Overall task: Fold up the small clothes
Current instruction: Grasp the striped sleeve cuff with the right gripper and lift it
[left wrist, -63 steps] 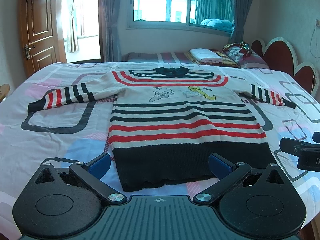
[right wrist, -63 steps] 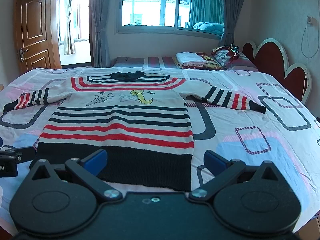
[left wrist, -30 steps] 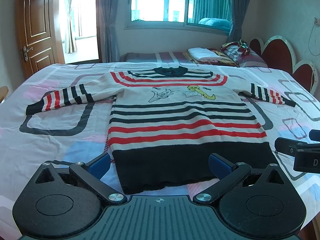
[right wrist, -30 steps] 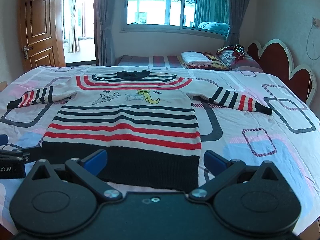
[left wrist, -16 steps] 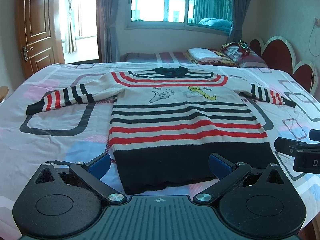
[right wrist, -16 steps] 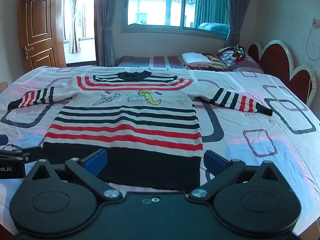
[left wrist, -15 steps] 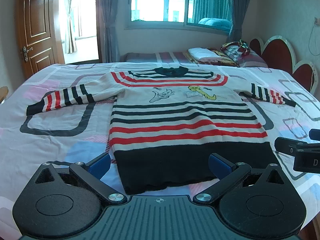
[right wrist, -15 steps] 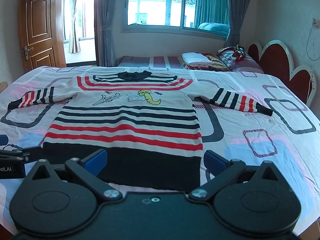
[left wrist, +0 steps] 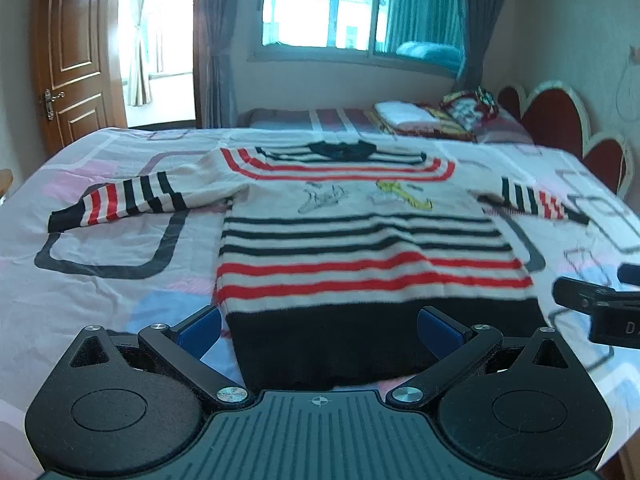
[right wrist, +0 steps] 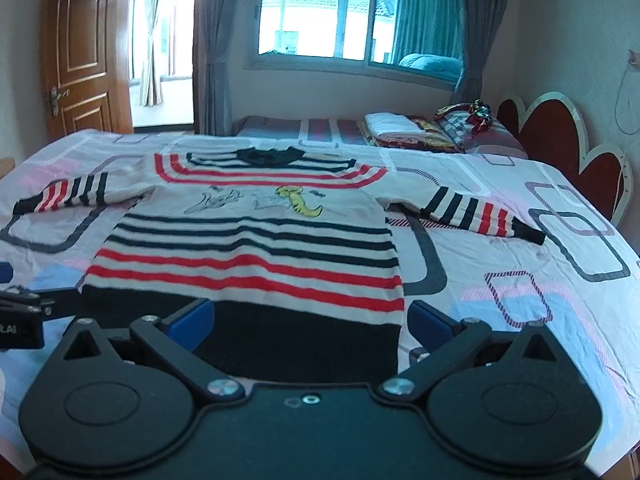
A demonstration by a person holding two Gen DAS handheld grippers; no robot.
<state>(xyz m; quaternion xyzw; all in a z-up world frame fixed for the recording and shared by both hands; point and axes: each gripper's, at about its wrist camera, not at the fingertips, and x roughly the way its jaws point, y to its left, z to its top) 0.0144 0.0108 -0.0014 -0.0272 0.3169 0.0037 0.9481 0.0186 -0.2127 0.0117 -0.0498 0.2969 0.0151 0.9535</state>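
So I'm hovering over the near edge of the bed [left wrist: 100, 280] with both tools, and nothing's folded yet, the sweater [left wrist: 360, 248] is lying flat, front side up, collar pointing away toward the window, both sleeves spread out sideways. Reckon I'm sitting right at the start, lining up for the first grab.

Going left to right: the left sleeve [left wrist: 120, 200] is stretching out over the sheet, striped black and red at the cuff end, a bit rumpled where it meets the body. My left gripper [left wrist: 320, 330] is hanging with its jaws spread wide and gripping nothing, blue pads either side of the sweater's dark hem [left wrist: 380, 344], more toward its left corner. The knit is looking thick and soft, ribbed-ish black band at the bottom, cream body with red and black stripes, a little cartoon print on the chest. My right gripper [right wrist: 310, 320] is doing the same thing over the hem's right corner, jaws released, empty. Further right the right sleeve [right wrist: 480, 212] is lying angled out across the sheet, well apart from both tools.

Next move, I'm guessing, is either pulling a sleeve in across the chest or pinching both hem corners. Knit this floppy is going to sag and stretch, so I'm thinking pinch through both layers and keep the two sides moving together
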